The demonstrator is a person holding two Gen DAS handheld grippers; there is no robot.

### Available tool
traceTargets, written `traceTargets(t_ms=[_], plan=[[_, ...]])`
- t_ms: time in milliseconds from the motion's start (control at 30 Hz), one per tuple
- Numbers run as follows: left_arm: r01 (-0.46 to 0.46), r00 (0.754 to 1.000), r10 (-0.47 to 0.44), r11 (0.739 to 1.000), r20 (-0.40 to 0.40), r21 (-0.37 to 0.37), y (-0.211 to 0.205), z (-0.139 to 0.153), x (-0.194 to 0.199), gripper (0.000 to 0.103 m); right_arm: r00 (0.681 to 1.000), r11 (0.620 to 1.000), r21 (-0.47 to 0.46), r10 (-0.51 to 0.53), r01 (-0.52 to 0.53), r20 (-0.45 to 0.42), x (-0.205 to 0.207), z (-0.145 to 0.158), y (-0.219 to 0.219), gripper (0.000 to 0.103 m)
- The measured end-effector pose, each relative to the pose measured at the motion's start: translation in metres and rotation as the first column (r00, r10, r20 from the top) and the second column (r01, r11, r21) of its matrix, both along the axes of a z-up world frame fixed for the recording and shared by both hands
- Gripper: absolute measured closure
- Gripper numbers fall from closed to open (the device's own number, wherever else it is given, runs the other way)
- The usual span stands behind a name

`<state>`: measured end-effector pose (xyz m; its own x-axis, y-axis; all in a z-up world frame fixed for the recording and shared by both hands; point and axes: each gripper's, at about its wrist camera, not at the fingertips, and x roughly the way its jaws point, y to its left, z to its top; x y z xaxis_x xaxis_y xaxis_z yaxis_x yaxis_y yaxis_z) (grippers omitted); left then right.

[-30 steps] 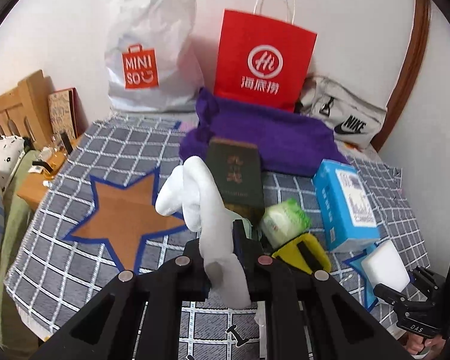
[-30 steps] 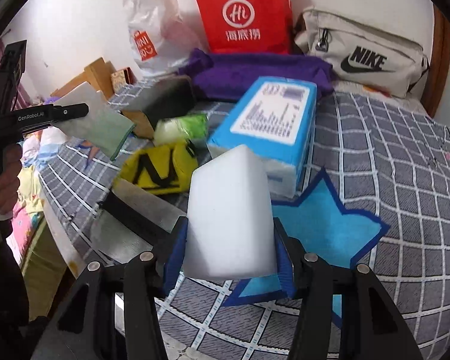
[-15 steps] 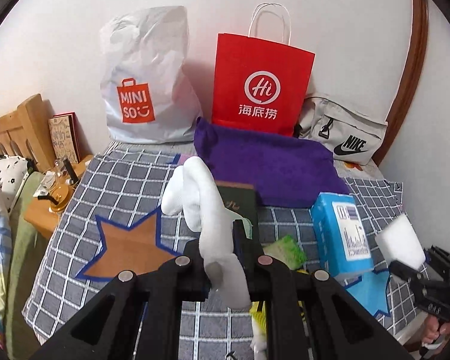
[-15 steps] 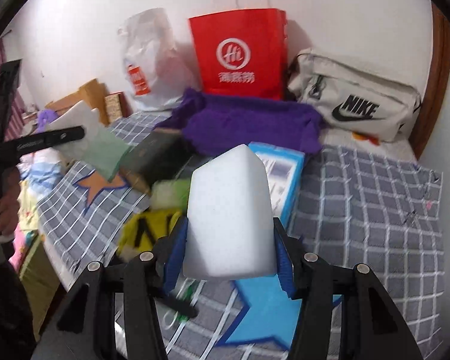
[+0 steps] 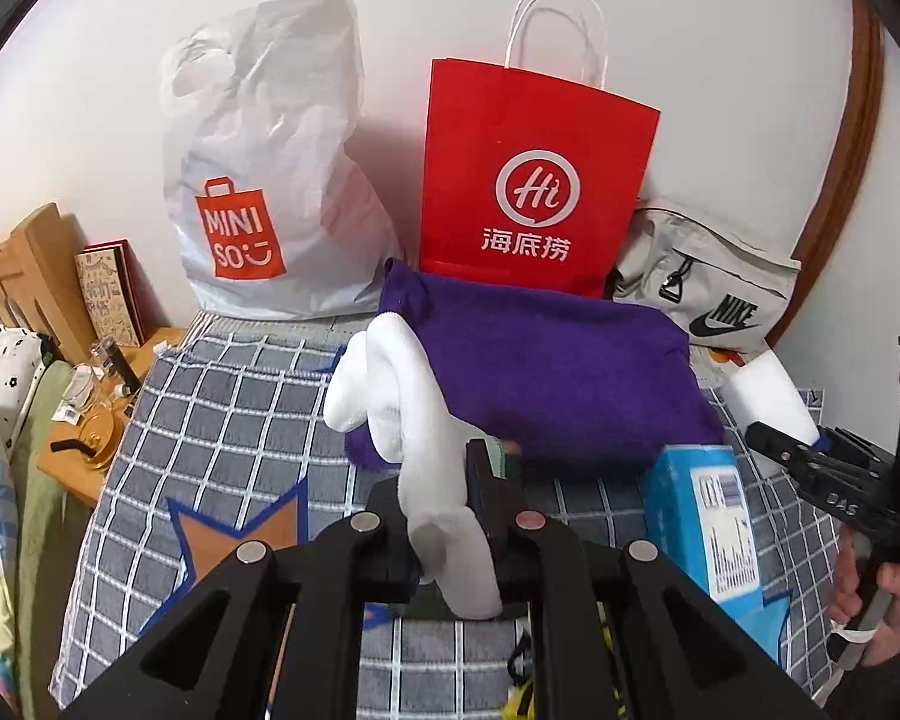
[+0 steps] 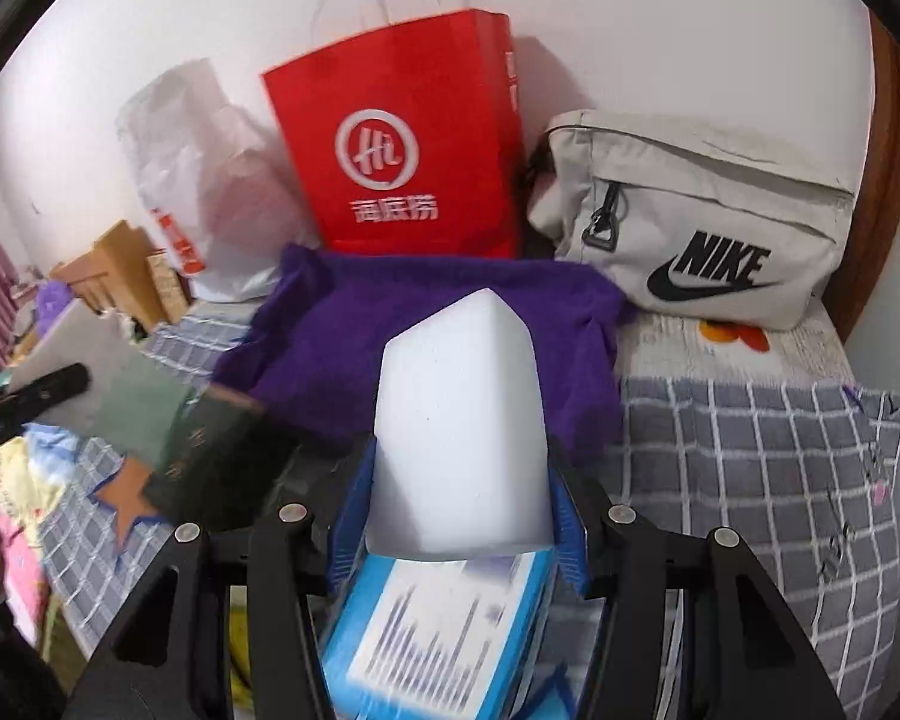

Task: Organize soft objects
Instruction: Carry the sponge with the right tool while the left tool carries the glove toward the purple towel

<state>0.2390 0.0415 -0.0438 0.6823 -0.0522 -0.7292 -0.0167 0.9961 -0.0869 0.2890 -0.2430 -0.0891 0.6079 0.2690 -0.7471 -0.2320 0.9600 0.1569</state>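
Note:
My left gripper (image 5: 444,516) is shut on a limp white sock (image 5: 402,408), which hangs above the checked bed in front of a folded purple cloth (image 5: 546,372). My right gripper (image 6: 459,516) is shut on a white sponge block (image 6: 456,438), held upright just before the same purple cloth (image 6: 426,324). From the left wrist view the sponge (image 5: 762,390) and the right gripper (image 5: 810,456) show at the right edge, held by a person's hand (image 5: 888,594). A black finger (image 6: 36,393) of the left gripper shows at the left of the right wrist view.
A red paper bag (image 5: 534,180), a white Miniso bag (image 5: 270,180) and a grey Nike bag (image 6: 702,222) stand against the wall behind the cloth. A blue box (image 5: 714,534) and a dark green book (image 6: 222,456) lie on the checked cover. A wooden nightstand (image 5: 108,420) stands left.
Both grippers rose and moved toward the back of the bed with the sock and the sponge still held. The yellow and green items near the front dropped out of view.

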Motion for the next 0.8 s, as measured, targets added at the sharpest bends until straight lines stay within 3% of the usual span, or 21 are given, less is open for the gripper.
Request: traceTargets(t_ms=[100, 333, 800], plan=[[0.01, 1.0, -0.01, 1.0, -0.007, 0.001, -0.002, -0.003, 0.018, 0.09, 1.0, 0.999, -0.037, 0.0, 0.0, 0.005, 0.016, -0.005, 0.005, 0.05], [0.041, 0.999, -0.041, 0.999, -0.022, -0.007, -0.009, -0.012, 0.055, 0.09, 1.0, 0.999, 0.034, 0.015, -0.014, -0.008, 0.041, -0.013, 0.002, 0.05], [0.1, 0.994, -0.103, 0.993, -0.04, -0.059, -0.024, -0.027, 0.126, 0.09, 0.999, 0.999, -0.037, -0.005, 0.003, -0.047, 0.106, -0.032, 0.0, 0.049]])
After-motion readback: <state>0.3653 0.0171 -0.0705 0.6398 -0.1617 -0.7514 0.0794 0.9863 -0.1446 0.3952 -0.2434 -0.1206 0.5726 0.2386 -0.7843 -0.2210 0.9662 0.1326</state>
